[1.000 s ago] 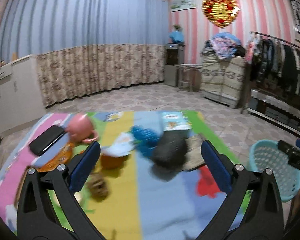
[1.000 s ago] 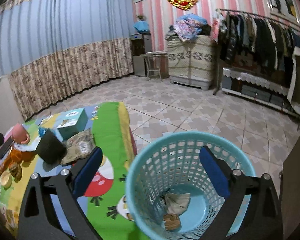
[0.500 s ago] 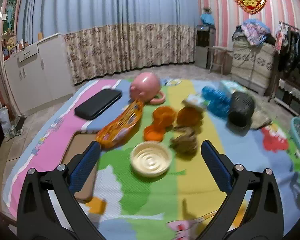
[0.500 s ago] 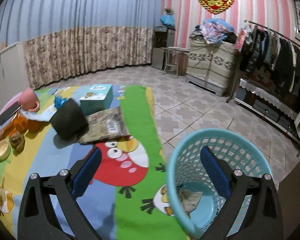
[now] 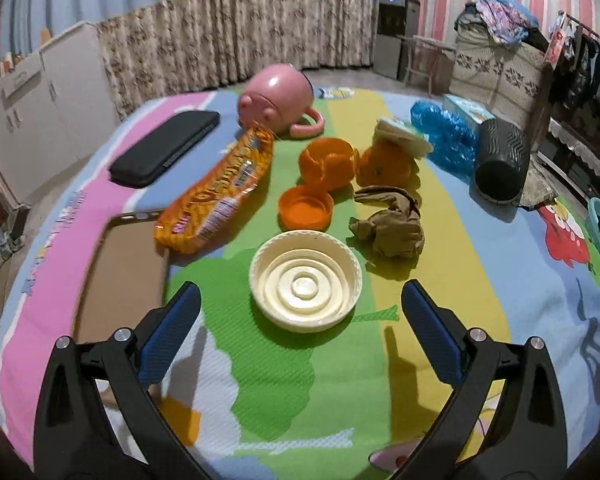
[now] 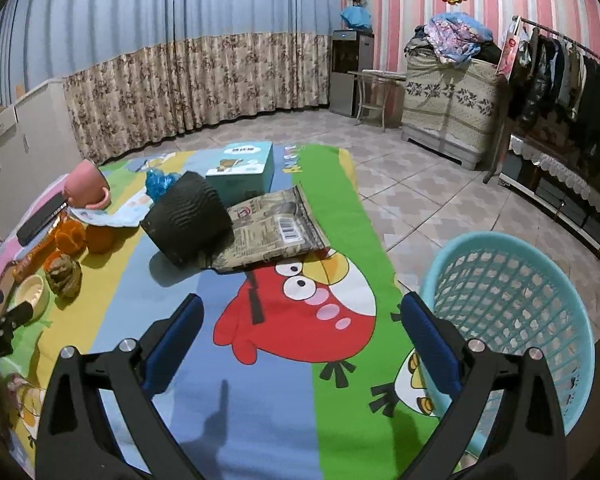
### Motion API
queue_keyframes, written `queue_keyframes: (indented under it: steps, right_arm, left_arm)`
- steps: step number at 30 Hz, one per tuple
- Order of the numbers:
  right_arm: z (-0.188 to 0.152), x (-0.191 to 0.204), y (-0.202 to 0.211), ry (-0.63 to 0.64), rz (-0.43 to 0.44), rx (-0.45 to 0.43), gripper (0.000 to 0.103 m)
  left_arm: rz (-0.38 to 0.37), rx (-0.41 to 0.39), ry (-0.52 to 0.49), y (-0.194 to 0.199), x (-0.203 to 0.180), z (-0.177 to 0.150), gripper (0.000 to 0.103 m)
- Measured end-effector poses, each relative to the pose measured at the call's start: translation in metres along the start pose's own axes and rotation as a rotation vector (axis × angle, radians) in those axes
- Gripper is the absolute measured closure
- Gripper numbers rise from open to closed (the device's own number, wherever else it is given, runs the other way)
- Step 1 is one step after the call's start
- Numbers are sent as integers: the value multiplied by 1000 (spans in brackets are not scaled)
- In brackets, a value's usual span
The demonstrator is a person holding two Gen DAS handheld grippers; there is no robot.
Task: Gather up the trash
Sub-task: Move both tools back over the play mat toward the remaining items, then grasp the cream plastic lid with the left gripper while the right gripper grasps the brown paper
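The left gripper [image 5: 300,308], jaws spread wide and empty, hung low over the bench's cartoon mat [image 5: 440,272], with the cream plastic lid [image 5: 305,283] dead ahead, just beyond the blue pads. The crumpled brown paper [image 5: 392,220] lay behind it, to the right. The right gripper [image 6: 300,320] (also released, empty) was well apart, beside the turquoise basket [image 6: 516,280], so the left was nearer.

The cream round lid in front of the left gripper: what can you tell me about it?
The cream lid is a shallow round piece, plastic by its look, lying flat on the mat with its hollow side up. Raised concentric rings mark the inside and a low rim runs around it. It sits on the green patch, just ahead of the open left gripper, touching nothing else. The orange lid lies just beyond it.
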State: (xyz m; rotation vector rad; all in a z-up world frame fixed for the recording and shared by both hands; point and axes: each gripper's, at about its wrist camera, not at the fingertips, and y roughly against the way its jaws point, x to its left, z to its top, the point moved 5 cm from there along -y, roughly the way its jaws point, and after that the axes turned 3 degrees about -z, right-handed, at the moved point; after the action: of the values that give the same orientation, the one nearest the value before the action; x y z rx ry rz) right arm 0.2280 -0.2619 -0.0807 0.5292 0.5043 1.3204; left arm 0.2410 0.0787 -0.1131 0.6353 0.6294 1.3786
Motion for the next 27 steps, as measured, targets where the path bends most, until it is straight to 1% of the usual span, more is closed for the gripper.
queue_keyframes:
  steps: [2, 5, 8, 9, 12, 13, 16, 18, 21, 23, 25, 27]
  right_arm:
    - [-1, 3, -3, 10, -7, 8, 6]
    - [-1, 7, -6, 17, -9, 16, 6]
    - [-2, 10, -8, 22, -5, 24, 6]
    - [-2, 13, -9, 27, -4, 28, 6]
    - [-4, 20, -10, 45, -3, 35, 6]
    - [-4, 23, -10, 50, -1, 36, 6]
    - [-5, 33, -9, 63, 17, 37, 6]
    - [-6, 45, -5, 71, 38, 31, 6]
    - [-8, 65, 1, 67, 88, 26, 6]
    - [-9, 76, 4, 71, 106, 21, 6]
    - [-7, 93, 8, 82, 132, 8, 6]
    - [-5, 112, 12, 95, 158, 2, 6]
  left_arm:
    - [-7, 38, -3, -9, -1, 2, 7]
    - [-14, 75, -10, -17, -2, 4, 10]
    - [-12, 106, -23, -25, -3, 6, 23]
    - [-7, 112, -31, -27, -4, 7, 30]
    - [-9, 113, -39, -27, -4, 8, 40]
    - [-12, 110, -43, -27, -4, 9, 42]
    - [-25, 96, -28, -23, -2, 10, 43]
    - [-32, 74, -19, -17, 1, 10, 42]
    - [-11, 11, -31, -2, 8, 12, 43]
    - [10, -47, -42, 13, 17, 15, 43]
    - [52, -110, -49, 29, 30, 21, 43]
    - [77, -154, -34, 41, 46, 27, 42]
